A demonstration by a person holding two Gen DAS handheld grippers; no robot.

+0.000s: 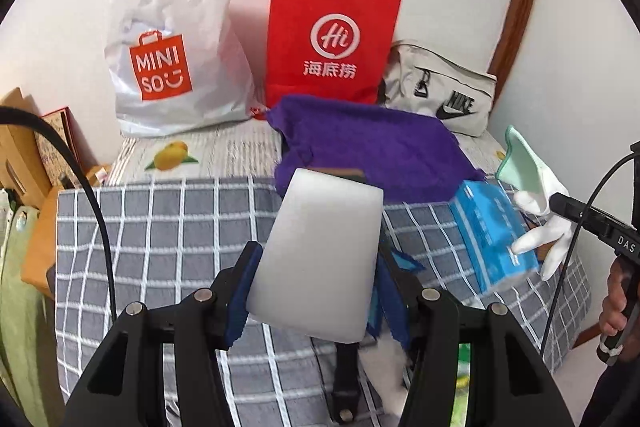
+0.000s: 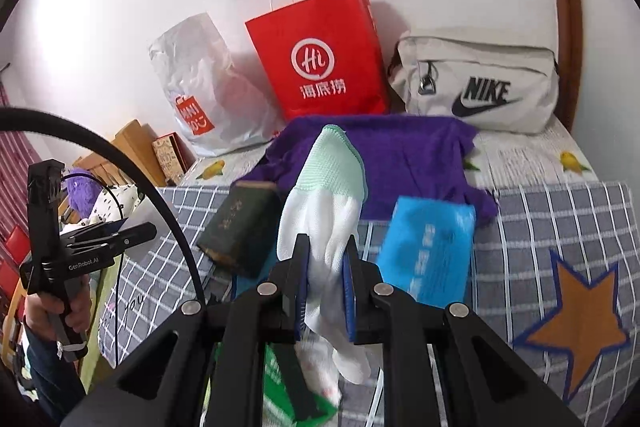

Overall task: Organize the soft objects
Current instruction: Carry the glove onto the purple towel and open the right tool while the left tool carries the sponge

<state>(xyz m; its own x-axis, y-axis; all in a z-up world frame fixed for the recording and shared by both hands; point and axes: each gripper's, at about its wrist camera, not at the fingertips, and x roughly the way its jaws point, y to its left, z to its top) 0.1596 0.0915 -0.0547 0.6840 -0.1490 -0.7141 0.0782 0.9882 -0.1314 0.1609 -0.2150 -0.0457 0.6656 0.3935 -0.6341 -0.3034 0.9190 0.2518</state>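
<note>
So the checked grey blanket [image 1: 160,227] covers the bed, with a purple towel [image 2: 400,155] spread behind it, in front of the red paper bag [image 2: 324,63]. Left gripper [image 1: 316,263] is partly open, its jaws squeezed on a white sponge block [image 1: 320,251] held above the blanket. Right gripper [image 2: 326,263] is clamped nearly closed on a white glove [image 2: 324,211] with a green cuff, also held above the blanket.

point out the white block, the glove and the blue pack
white block [image 1: 320,251], left wrist view, middle of its face
glove [image 2: 324,219], right wrist view, white palm
blue pack [image 2: 428,247], right wrist view, middle of its top
</note>
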